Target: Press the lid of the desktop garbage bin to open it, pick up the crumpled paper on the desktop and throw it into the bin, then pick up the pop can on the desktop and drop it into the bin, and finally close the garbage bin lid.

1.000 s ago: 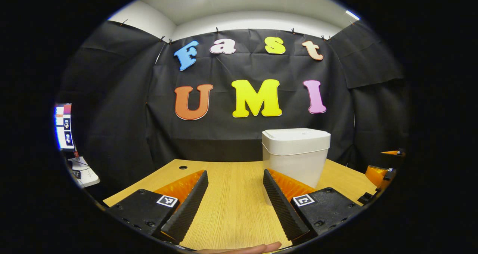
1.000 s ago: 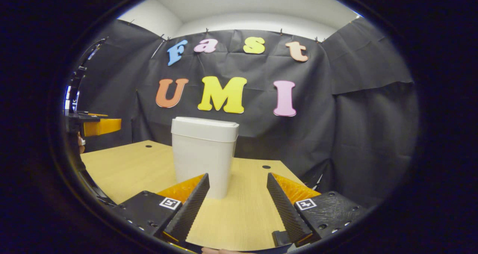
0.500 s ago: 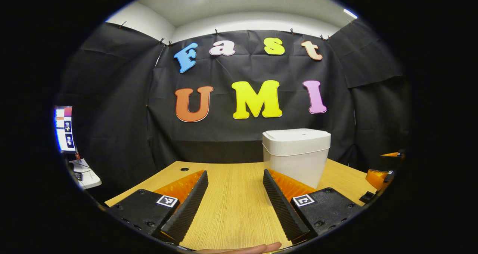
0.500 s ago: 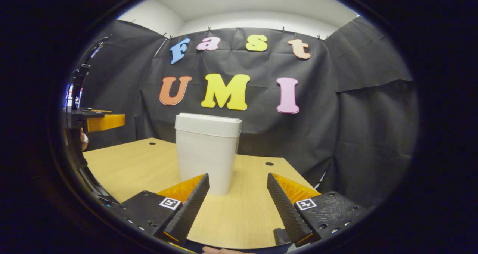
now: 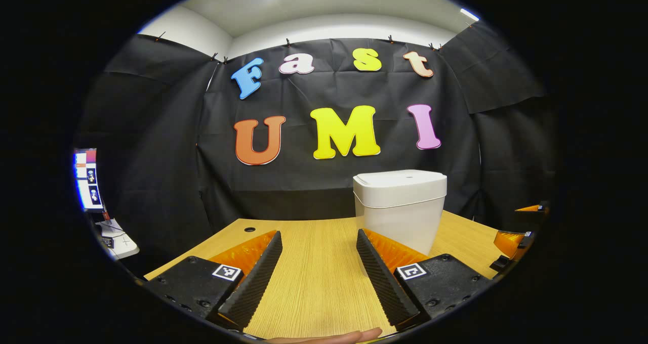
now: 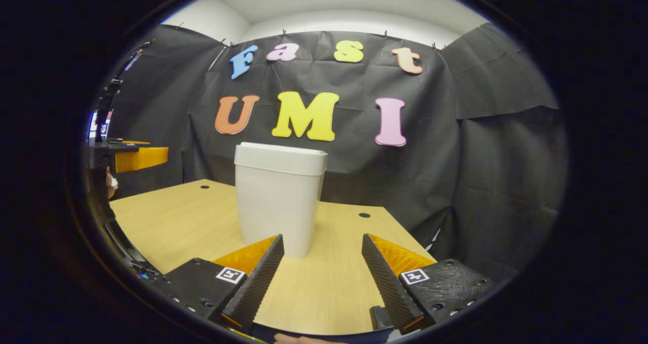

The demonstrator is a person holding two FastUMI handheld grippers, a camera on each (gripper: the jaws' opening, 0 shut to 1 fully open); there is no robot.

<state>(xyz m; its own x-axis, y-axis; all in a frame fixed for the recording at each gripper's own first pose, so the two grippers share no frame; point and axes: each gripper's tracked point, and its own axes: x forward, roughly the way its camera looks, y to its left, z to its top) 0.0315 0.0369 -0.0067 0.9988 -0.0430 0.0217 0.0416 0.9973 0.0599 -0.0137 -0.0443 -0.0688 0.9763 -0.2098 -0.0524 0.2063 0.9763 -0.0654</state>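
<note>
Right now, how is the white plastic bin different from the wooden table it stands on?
The white plastic bin is tall and upright; the light wooden table is flat and wide. The bin is plain white, the table tan with grain lines. The bin's lid is shut; the table has small round holes. Both look smooth.

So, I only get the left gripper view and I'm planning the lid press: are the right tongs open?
Observer: Yes, the right tongs are open, with bare table between them.
Operator: Where's the bin from there?
Observer: The bin stands just ahead of them, a little toward that view's left.
Operator: Anything on its far side?
Observer: A cable hole in the table, right of the bin in the right gripper view.
</note>
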